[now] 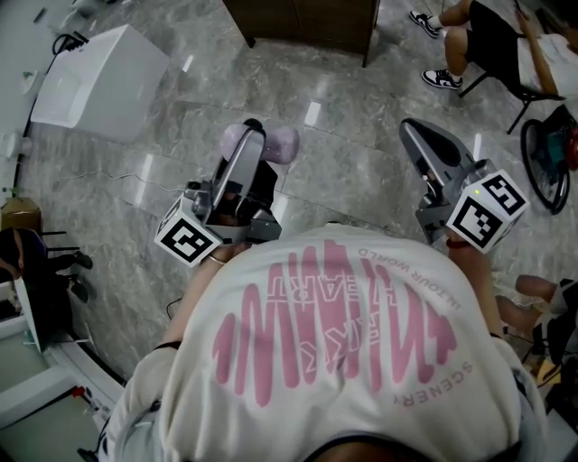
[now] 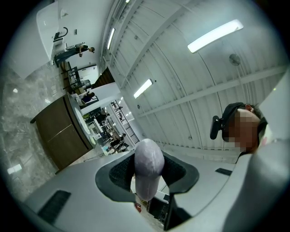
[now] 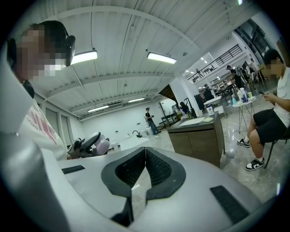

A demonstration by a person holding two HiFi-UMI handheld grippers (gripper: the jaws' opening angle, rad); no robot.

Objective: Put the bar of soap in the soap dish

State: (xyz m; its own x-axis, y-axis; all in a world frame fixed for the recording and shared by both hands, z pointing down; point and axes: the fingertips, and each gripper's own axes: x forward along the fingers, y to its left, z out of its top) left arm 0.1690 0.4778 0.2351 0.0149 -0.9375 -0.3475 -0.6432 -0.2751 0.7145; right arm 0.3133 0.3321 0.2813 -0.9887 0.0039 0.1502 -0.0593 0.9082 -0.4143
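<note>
A lavender bar of soap (image 1: 284, 143) sits clamped between the jaws of my left gripper (image 1: 251, 133), held over the marble floor in front of the person's chest. In the left gripper view the soap (image 2: 148, 168) stands on end between the two black pads, which press on its sides. My right gripper (image 1: 412, 129) is off to the right at a similar height; in its own view the pads (image 3: 145, 152) meet at the tips with nothing between them. The right gripper view also catches the left gripper with the soap (image 3: 102, 146). I cannot make out a soap dish in any view.
A white box (image 1: 97, 79) stands on the floor at the far left. A dark wooden cabinet (image 1: 307, 23) is straight ahead, seen with a pale countertop (image 3: 199, 121) in the right gripper view. A seated person (image 1: 492, 45) and a wheeled object (image 1: 546, 162) are at the right.
</note>
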